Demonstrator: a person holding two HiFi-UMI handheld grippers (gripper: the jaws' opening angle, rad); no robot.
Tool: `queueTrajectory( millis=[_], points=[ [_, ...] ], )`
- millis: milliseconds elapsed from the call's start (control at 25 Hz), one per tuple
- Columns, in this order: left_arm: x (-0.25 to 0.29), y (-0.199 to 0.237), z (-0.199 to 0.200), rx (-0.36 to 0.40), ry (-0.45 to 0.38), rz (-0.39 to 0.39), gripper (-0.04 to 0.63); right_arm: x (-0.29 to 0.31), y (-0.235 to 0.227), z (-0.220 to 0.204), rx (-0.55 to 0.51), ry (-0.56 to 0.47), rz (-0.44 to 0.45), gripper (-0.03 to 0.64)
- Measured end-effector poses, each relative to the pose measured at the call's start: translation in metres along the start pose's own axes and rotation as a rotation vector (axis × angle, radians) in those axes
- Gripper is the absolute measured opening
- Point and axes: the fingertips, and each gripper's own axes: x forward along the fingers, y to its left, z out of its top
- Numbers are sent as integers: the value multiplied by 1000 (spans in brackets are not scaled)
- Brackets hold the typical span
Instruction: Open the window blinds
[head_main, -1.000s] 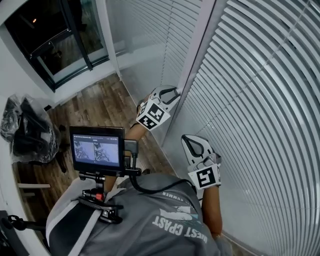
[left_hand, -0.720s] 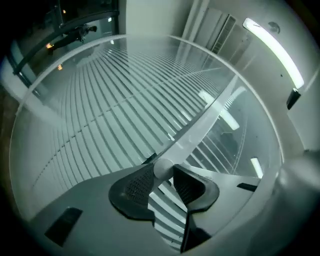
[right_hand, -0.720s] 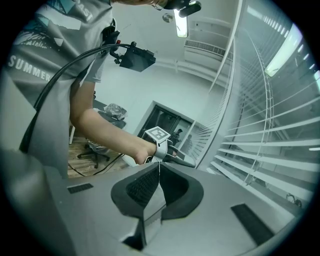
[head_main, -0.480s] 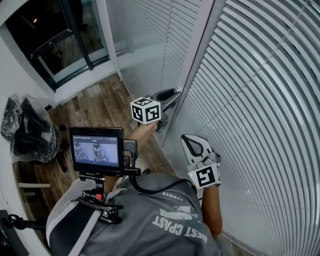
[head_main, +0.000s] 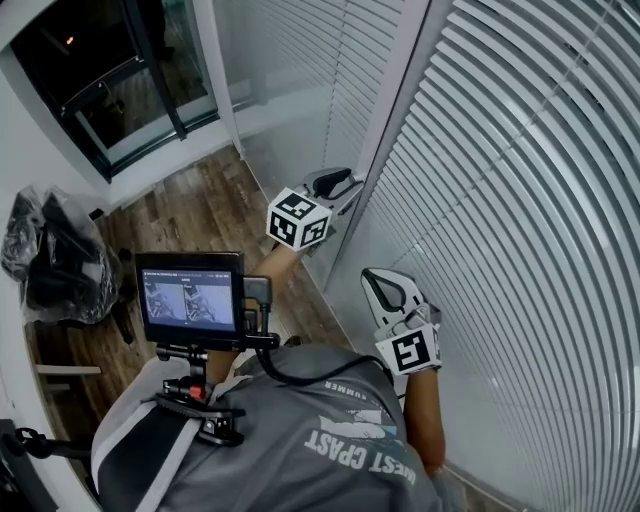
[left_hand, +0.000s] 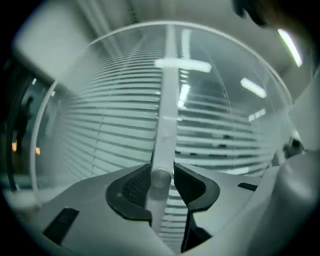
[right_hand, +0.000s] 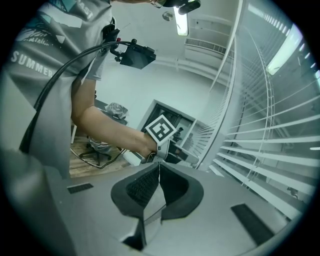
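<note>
Opening left tongs (left_hand: 162, 181) on wand (left_hand: 165, 127), top blurred

I look down on a brown wooden plank floor (head_main: 200, 215). At the floor's far end is a big dark window with a black frame (head_main: 110, 80). A white wall (head_main: 25, 170) runs along the floor's left side, where lumpy black bags (head_main: 50, 260) sit. High over the floor shines a long white ceiling light (right_hand: 181, 24).
</note>
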Motion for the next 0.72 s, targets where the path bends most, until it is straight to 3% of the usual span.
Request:
queueTrajectory(
  millis=[40,80,280,560,640,720],
  points=[
    [-1,2,5,-130,-40,-25,135,0,0,-1,-1,3,0,3],
    [-2,3,7,-185,-56,-37,135,0,0,-2,-1,4,1,3],
    [1,0,1,-117,-16,-24,135,1,2,-2,-2,5,5,3],
    [1,-4,-2,-138,-16,-18,137,-2,2,-3,1,17,-2,3],
    [0,-7,0,-35,-3,0,135,-3,3,-4,1,22,-2,3],
    [0,-12,3,232,45,47,132,-4,4,-6,2,27,-1,3]
  ],
)
